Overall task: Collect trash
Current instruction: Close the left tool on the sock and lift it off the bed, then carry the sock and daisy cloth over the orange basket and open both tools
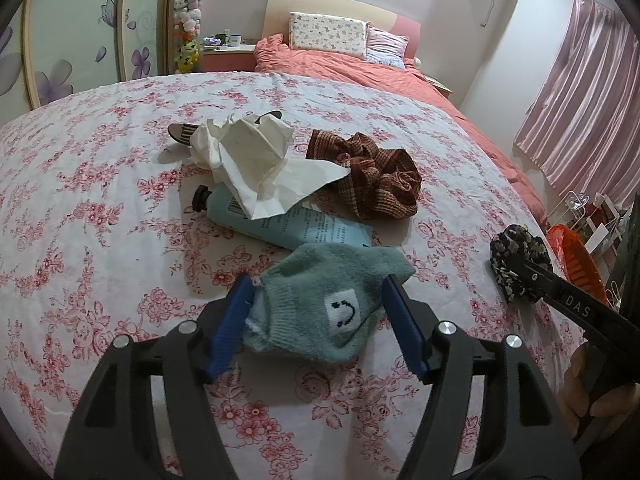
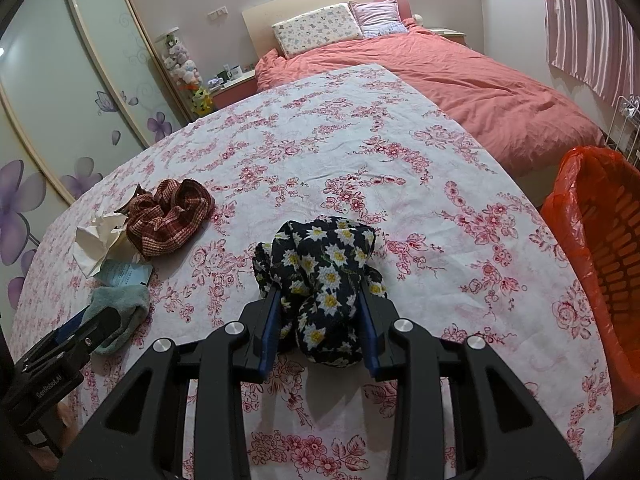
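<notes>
My left gripper (image 1: 318,316) stands open around a teal fuzzy sock with a smiley patch (image 1: 320,308) on the floral tablecloth; its blue pads flank the sock. My right gripper (image 2: 320,320) is shut on a black scrunchie with daisies (image 2: 324,272), which also shows in the left wrist view (image 1: 520,264). Crumpled white paper (image 1: 252,160) lies over a light-blue tube with a black cap (image 1: 288,224). A brown plaid scrunchie (image 1: 372,176) lies to their right. An orange-lined bin (image 2: 600,256) stands past the table's right edge.
The table with the pink floral cloth (image 2: 360,152) fills both views. A striped hair clip (image 1: 184,134) lies behind the paper. A bed with a coral duvet (image 2: 480,88) is beyond, a wardrobe (image 2: 60,100) at left, pink curtains (image 1: 580,108) at right.
</notes>
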Demonstrator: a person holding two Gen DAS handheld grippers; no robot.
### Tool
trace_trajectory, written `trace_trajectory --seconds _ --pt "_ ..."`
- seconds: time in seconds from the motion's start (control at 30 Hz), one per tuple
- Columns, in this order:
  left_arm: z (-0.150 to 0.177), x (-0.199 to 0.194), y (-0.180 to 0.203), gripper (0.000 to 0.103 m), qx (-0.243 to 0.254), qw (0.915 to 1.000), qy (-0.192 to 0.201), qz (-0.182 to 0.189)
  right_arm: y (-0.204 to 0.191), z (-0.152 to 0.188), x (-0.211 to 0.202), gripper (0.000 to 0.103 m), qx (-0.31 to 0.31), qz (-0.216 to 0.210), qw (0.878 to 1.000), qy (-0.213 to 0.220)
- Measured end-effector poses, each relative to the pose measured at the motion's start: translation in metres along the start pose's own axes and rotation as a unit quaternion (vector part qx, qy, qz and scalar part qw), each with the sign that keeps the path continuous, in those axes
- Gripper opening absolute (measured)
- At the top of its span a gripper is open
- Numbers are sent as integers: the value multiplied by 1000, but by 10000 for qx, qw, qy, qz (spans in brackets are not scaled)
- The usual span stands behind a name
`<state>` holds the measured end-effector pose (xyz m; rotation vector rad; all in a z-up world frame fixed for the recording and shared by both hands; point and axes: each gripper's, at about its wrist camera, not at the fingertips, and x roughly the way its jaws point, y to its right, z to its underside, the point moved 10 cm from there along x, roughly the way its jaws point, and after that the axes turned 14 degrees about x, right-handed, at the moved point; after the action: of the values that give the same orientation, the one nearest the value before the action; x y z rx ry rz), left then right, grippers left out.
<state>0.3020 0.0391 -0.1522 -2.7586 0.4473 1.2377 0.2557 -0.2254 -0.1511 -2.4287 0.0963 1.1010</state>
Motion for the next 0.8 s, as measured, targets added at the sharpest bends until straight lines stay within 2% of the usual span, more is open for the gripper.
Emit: trace_trajectory --seconds 0.3,0.37,0.47,0.53,0.57,0.6,0.7,0.8 --pt "0 0 0 66 48 10000 -21 -67 0 0 1 35 -79 84 9999 12" --pt "0 1 2 62 149 9996 -74 -219 -3 1 0 36 -201 207 9996 37" --pt "-1 2 3 49 238 9988 -115 -405 -7 2 1 34 -271 242 9993 45" --pt "-1 1 3 37 262 9985 -119 -465 -7 2 0 22 -275 211 9994 50" --pt "-1 1 1 34 261 9986 -120 -454 -8 2 -1 20 -294 202 9993 68" --pt "-1 0 2 26 244 9988 -117 -410 -8 2 -3 17 -323 189 9993 95" --pt "-4 -7 5 20 237 9993 -18 -275 -7 1 -10 16 -279 92 9995 128" --pt "-11 -20 10 19 304 9991 135 -246 -7 -3 -23 15 -211 -2 9995 250"
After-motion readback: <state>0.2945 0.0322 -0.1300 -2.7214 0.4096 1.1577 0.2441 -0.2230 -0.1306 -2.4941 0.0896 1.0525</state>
